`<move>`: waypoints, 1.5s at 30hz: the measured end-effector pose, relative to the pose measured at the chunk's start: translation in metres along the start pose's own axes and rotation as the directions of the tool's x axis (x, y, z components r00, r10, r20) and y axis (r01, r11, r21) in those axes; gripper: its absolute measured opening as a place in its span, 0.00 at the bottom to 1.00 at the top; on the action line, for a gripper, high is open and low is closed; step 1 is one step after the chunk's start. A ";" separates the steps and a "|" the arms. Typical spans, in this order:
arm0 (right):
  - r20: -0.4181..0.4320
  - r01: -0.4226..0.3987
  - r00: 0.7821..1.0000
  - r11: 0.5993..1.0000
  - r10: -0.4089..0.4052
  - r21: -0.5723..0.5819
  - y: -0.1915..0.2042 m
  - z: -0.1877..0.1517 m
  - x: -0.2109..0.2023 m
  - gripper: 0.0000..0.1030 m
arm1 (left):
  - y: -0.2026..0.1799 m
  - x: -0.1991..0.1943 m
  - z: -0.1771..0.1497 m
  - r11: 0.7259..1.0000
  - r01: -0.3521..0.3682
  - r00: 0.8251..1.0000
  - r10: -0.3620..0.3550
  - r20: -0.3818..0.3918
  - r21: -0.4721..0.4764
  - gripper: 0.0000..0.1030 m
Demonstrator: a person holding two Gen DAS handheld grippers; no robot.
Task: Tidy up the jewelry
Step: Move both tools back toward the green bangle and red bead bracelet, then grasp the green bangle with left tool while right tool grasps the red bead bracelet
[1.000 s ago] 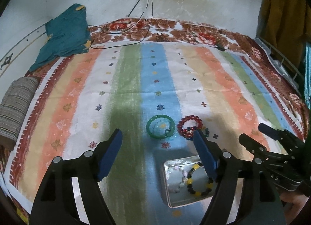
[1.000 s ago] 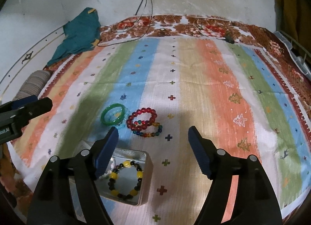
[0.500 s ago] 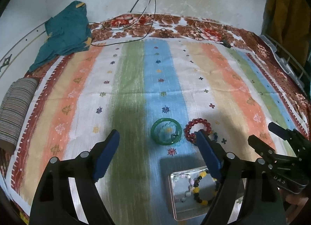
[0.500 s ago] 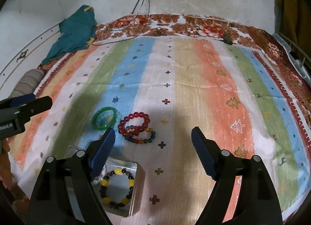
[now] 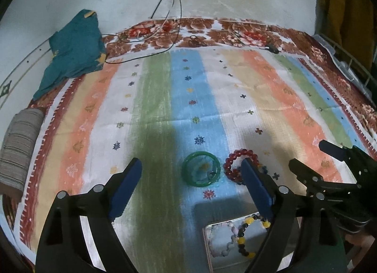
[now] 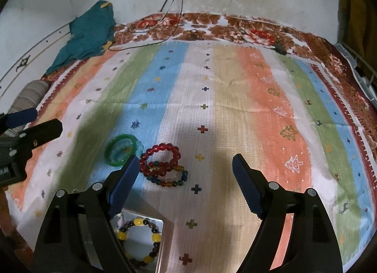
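Observation:
A green bangle [image 5: 201,169] [image 6: 120,151] lies on the striped cloth with a pale blue bead bracelet inside it. A red bead bracelet [image 5: 238,163] [image 6: 161,159] lies beside it, over a multicolour bead bracelet [image 6: 173,177]. A metal tin [image 5: 235,244] [image 6: 143,240] nearer me holds a black-and-yellow bead bracelet [image 6: 141,237] and a pale pink one [image 5: 221,240]. My left gripper [image 5: 192,185] is open and empty, above the cloth just short of the bangle. My right gripper [image 6: 186,183] is open and empty, above the bracelets and to their right.
The striped cloth [image 6: 235,112] covers a bed with a floral border. A teal garment [image 5: 73,51] lies at the far left, a rolled striped cloth [image 5: 18,145] at the left edge. Cables [image 5: 169,13] hang from a wall socket. A wire rack [image 5: 348,65] stands at the right.
Both grippers have pulled back and risen slightly, so the bracelets and the tin sit lower in both views. Both jaws stayed open. The jewelry has not moved.

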State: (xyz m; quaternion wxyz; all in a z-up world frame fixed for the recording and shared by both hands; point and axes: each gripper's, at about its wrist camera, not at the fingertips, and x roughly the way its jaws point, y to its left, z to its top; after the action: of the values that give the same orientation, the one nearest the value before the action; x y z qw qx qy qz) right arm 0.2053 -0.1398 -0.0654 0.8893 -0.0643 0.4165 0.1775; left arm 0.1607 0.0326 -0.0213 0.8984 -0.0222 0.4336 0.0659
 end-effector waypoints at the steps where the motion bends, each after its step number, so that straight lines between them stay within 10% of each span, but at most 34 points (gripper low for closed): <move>1: -0.003 -0.001 1.000 1.000 0.001 -0.001 0.000 0.001 0.002 0.79 | -0.001 0.003 0.000 1.000 -0.002 1.000 0.002 -0.004 0.005 0.82; 45: -0.226 -0.058 0.972 0.998 0.058 0.007 -0.006 0.007 0.106 0.83 | 0.028 0.118 -0.004 0.999 -0.028 0.971 0.020 -0.240 -0.031 0.75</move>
State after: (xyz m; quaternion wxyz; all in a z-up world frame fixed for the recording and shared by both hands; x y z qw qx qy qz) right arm 0.2751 -0.1159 -0.1424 0.8307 -0.0718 0.5165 0.1949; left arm 0.2264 0.0720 -0.1160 0.8381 -0.0400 0.5380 0.0811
